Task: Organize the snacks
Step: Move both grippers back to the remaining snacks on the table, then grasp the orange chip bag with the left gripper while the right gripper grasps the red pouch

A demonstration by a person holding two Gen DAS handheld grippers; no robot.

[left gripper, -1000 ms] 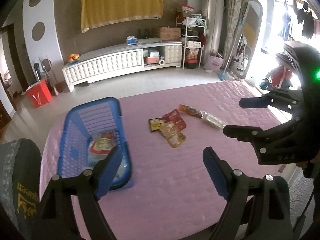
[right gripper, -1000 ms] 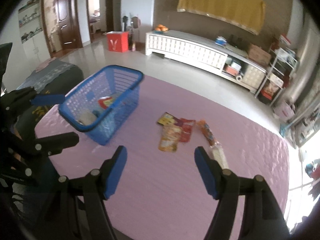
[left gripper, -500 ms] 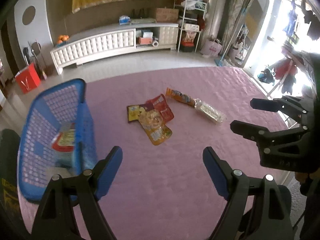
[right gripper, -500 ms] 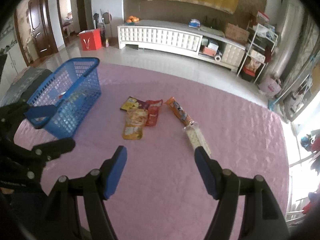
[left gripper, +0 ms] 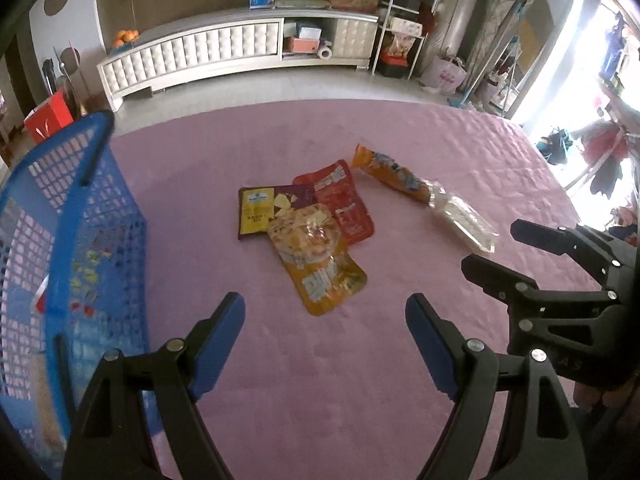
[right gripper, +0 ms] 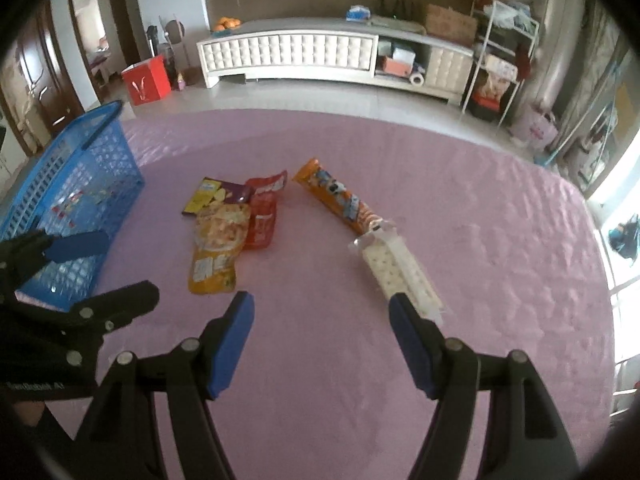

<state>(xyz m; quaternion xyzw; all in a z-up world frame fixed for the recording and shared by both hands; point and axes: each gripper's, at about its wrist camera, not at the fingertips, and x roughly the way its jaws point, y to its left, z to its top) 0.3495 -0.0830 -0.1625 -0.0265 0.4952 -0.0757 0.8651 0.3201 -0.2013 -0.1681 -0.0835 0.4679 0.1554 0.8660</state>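
- Two hand-held grippers are hovering over a pink quilted surface, the left gripper and the right gripper both with jaws spread wide and holding nothing.
- Five snack packets are lying loose mid-surface: an orange pouch overlapping a red packet and a purple-and-yellow packet, with an orange tube pack and a clear cracker sleeve end to end beside them.
- Judging by position, the cracker sleeve is sitting nearest the right gripper; gripping it across its narrow width, gently, is looking wisest, since crackers crush.
- Sitting at the left edge, a blue basket is already showing printed packets through its mesh; their number is unclear.
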